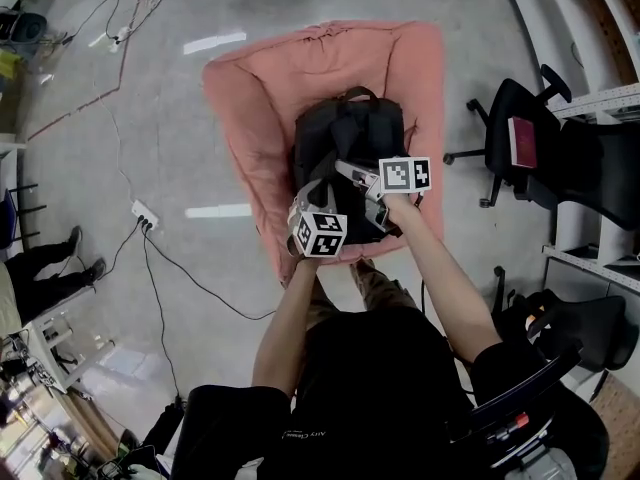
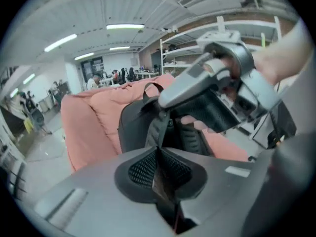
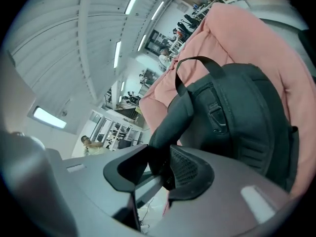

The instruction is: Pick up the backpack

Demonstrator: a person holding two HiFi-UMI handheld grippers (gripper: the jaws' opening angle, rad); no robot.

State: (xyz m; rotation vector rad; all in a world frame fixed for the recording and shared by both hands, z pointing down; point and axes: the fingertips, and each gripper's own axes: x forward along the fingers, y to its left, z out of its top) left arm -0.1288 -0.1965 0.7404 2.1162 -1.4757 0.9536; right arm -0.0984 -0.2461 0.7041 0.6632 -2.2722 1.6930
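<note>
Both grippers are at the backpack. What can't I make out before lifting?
Head view: hands and marker cubes cover the backpack's lower half and both grips.
Left gripper view: the left gripper pinches a thin strap; its upper end vanishes behind the right gripper.
Right gripper view: that gripper's body hides the shoulder strap below its pads.
No view shows whether the backpack rests on the pink cushion.

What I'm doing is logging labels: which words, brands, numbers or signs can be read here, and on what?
No text is legible.
Black shirt: a line of small pale print, too small to read.
Marker cubes: square black-and-white patterns, no words.
Backpack: no label shows.
</note>
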